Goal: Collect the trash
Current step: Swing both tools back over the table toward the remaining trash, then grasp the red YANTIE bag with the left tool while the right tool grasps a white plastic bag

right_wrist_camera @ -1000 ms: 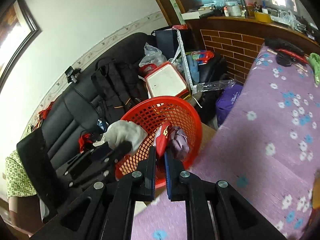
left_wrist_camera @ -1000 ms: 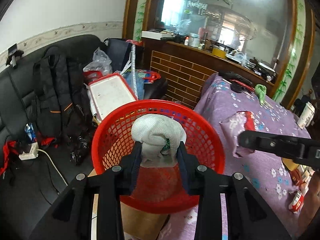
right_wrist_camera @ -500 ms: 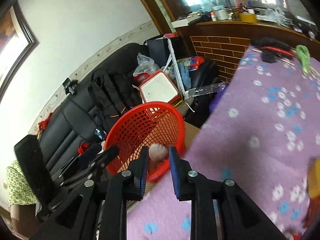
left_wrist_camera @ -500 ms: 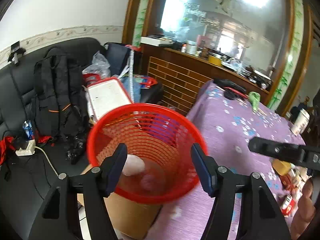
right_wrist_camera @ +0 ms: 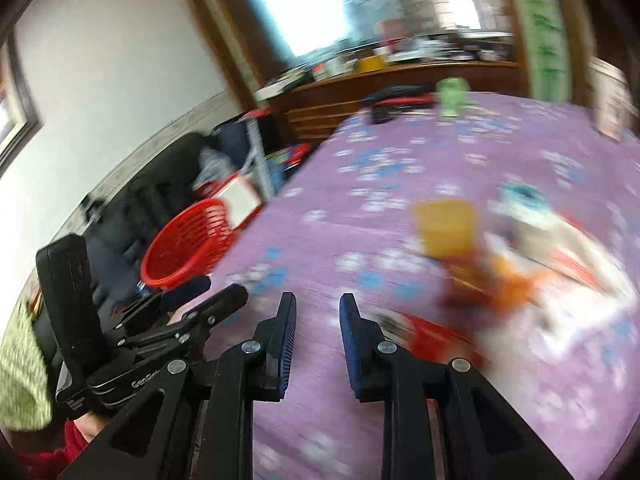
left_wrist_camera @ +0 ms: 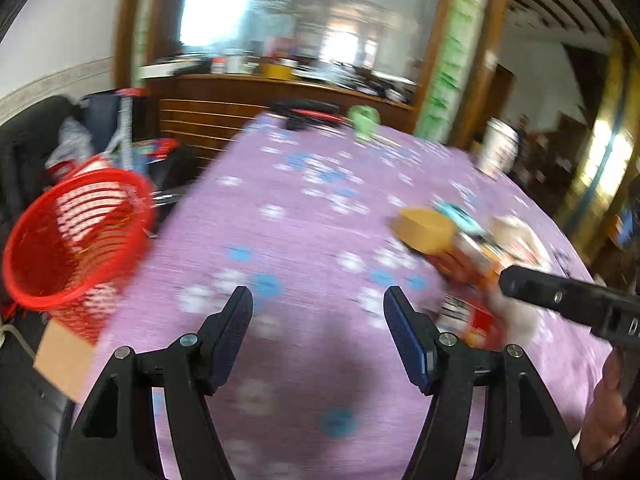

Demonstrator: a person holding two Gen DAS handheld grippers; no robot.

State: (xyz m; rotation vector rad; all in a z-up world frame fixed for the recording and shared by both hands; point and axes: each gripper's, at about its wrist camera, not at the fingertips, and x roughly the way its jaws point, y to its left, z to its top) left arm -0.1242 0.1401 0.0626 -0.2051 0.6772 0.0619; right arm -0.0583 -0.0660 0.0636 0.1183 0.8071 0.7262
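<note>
The red mesh basket [left_wrist_camera: 76, 240] stands off the table's left edge, seen smaller in the right wrist view [right_wrist_camera: 188, 244]. My left gripper [left_wrist_camera: 317, 294] hangs open and empty over the purple flowered tablecloth [left_wrist_camera: 300, 208]. My right gripper [right_wrist_camera: 318, 300] has a narrow gap between its jaws, which are opening with nothing between them. Ahead and to the right lies a blurred heap of trash: a yellow box [left_wrist_camera: 426, 230] [right_wrist_camera: 446, 232], orange and white wrappers [right_wrist_camera: 500, 280] and a red packet [right_wrist_camera: 436, 332]. Motion blur hides the details.
A paper cup [left_wrist_camera: 498, 148] stands at the table's far right. A green thing [left_wrist_camera: 364, 120] and a black-and-red item [left_wrist_camera: 308, 114] lie at the far edge. A black sofa [right_wrist_camera: 120, 216] with bags is left of the table. The basket rests on a cardboard box [left_wrist_camera: 64, 360].
The white wad left my left gripper and the red wrapper left my right one, both dropping into the basket. Both grippers then swung right, out over the table, jaws wider.
</note>
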